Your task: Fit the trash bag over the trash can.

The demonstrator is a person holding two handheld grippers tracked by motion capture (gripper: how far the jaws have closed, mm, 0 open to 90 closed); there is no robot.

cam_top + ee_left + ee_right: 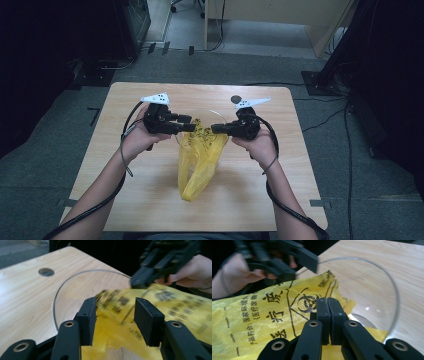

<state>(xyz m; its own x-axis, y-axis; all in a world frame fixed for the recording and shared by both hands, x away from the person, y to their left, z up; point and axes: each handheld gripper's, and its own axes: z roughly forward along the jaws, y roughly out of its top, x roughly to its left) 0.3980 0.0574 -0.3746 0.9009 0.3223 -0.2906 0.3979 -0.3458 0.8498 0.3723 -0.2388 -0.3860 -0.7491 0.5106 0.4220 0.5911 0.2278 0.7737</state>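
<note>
My right hand-held gripper [329, 302] is pinching the yellow bag [262, 315] over the glass bowl [387, 290]; left hand-held gripper [115, 312] is spread around its rim. Tug unevenly and the film might tear or slip.

Light wooden table [150, 200] with rounded corners, standing on grey carpeted floor [55, 135]. Round dark cable hole [235, 99] near the far edge. Resting on the tabletop near the middle: a clear glass bowl [218, 116], and a yellow plastic bag [196, 175] with black print, trailing from the bowl toward the near edge.
</note>
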